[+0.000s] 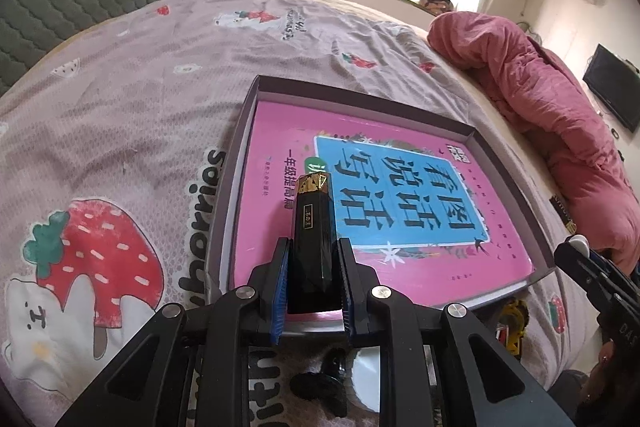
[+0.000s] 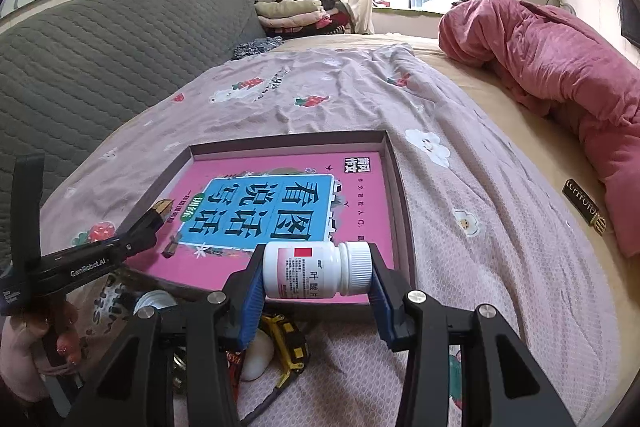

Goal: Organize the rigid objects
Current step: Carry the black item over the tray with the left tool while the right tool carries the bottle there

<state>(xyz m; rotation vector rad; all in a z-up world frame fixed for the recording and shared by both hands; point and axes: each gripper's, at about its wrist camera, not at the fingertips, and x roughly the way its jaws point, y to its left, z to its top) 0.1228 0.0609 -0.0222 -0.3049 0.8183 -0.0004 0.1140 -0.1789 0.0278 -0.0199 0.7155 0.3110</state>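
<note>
A shallow purple-grey box [image 1: 240, 131] lies on the bed and holds a pink book [image 1: 280, 139] with a blue title panel. My left gripper [image 1: 313, 243] is shut on a black hexagonal stick with a gold tip [image 1: 312, 227], held over the book's near-left part. My right gripper [image 2: 318, 267] is shut on a white pill bottle [image 2: 316, 269], held sideways with its cap to the right, over the box's [image 2: 396, 179] near edge. The left gripper [image 2: 150, 225] and its stick show in the right wrist view above the book [image 2: 360, 199].
A yellow toy vehicle [image 2: 286, 341], a white rounded object [image 2: 256, 359] and a round tin [image 2: 154, 303] lie on the strawberry-print sheet [image 1: 120, 107] in front of the box. A black and gold bar [image 2: 582, 205] lies by the pink quilt [image 2: 560, 67] at right. A grey headboard [image 2: 100, 59] stands left.
</note>
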